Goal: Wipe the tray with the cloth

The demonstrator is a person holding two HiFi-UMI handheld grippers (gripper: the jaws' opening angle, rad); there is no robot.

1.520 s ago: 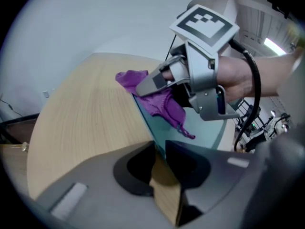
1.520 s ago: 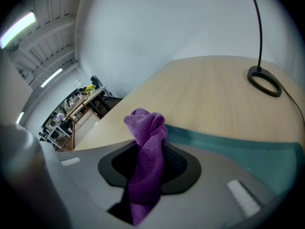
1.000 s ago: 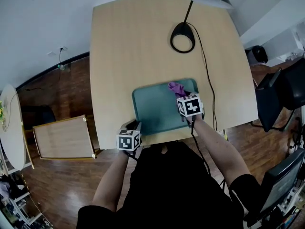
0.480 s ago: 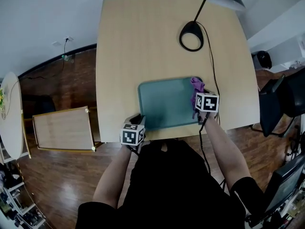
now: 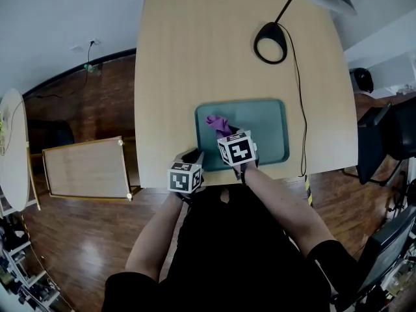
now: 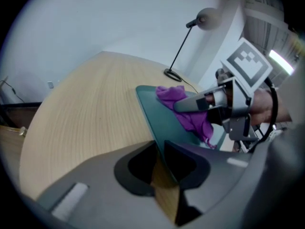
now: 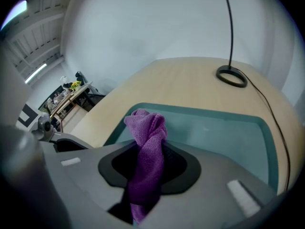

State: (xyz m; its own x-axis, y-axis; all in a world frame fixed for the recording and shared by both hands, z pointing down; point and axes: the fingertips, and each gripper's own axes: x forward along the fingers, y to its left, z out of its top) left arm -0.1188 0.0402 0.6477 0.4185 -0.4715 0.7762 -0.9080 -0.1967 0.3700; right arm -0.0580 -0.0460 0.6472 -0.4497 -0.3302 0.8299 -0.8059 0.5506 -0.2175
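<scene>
Right tool (image 5: pixel 225 136) clamped on cloth (image 7: pixel 147 132); left tool (image 6: pixel 159 150), jaws just closing, pinches tray (image 6: pixel 155 116) rim. We press flat, overlap strokes.

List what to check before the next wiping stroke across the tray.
1. The cloth sits clamped in the right gripper: ok.
2. The left gripper is shut on the near rim of the tray: ok.
3. The cloth is pressed against the tray floor: cannot tell.
4. The tray floor right of the cloth is free of objects: ok.
5. The lamp cable lies apart from the tray's right rim: ok.
</scene>
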